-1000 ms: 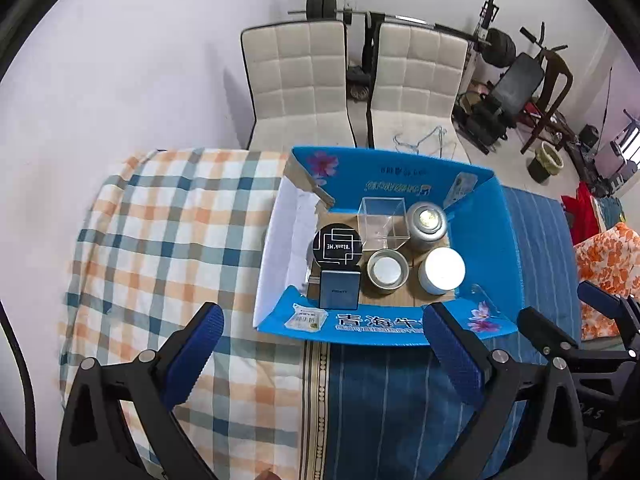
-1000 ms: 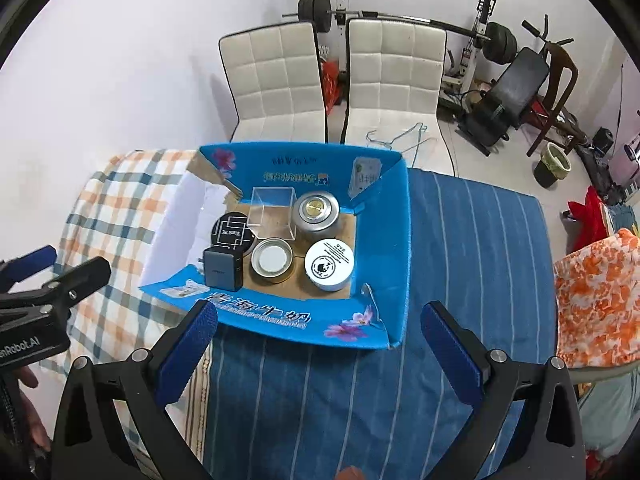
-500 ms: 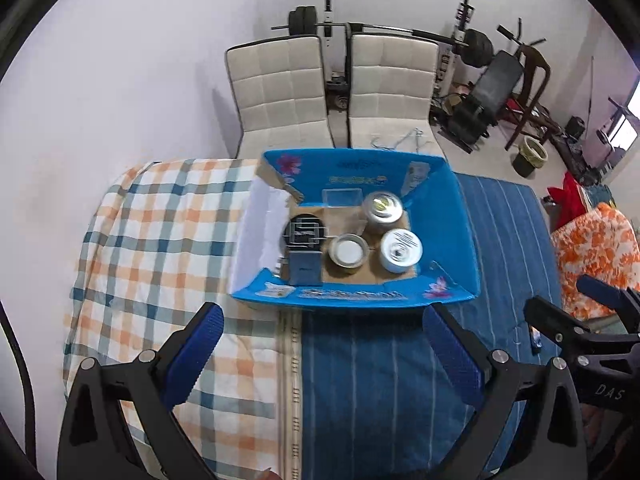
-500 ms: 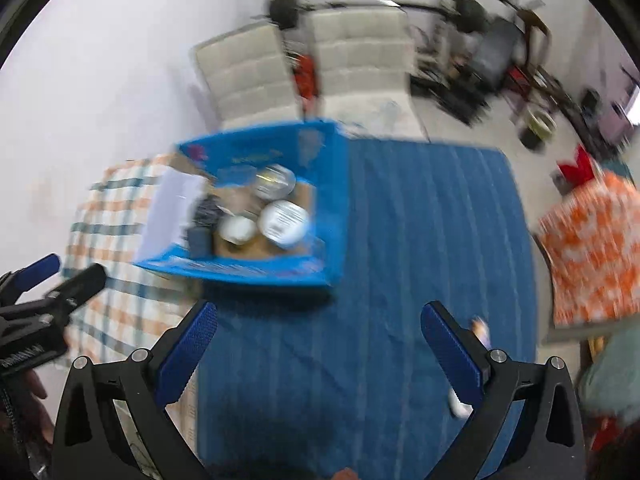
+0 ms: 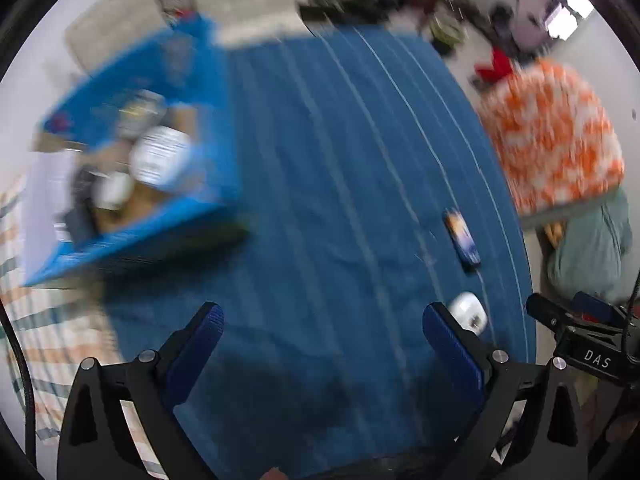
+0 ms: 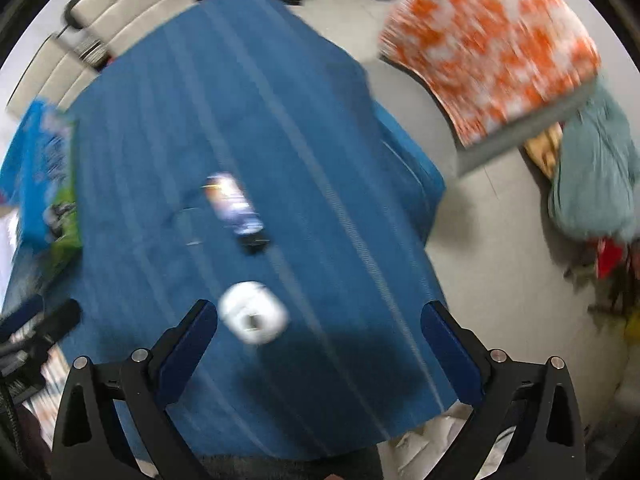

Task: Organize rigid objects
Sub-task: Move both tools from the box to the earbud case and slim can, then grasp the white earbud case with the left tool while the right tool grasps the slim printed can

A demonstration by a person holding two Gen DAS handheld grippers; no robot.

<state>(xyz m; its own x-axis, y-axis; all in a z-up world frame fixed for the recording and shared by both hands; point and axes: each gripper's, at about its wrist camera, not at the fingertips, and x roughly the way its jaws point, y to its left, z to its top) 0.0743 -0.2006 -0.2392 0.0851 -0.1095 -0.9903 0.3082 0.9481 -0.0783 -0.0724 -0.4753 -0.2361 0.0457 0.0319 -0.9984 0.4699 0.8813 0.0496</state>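
Observation:
A blue cardboard box [image 5: 208, 92] holds several tins and small boxes at the left of the blurred left wrist view; it also shows at the left edge of the right wrist view [image 6: 40, 176]. A white round-cornered object [image 6: 254, 318] lies on the blue cloth just ahead of my right gripper [image 6: 320, 320], near its left finger; it also shows in the left wrist view [image 5: 468, 312]. A slim dark blue and orange object [image 6: 234, 210] lies farther out, also seen in the left wrist view [image 5: 462, 238]. My left gripper [image 5: 322, 322] is open and empty. My right gripper is open and empty.
The blue striped cloth [image 5: 340, 160] covers the table; a checked cloth [image 5: 48, 320] lies at the left. An orange patterned cushion [image 6: 488, 36] and a teal bundle [image 6: 596, 176] sit past the table's right edge. White chairs [image 6: 88, 40] stand behind.
Both grippers swung right, away from the blue box. The white object and the slim dark object came into view. Both views are now motion-blurred.

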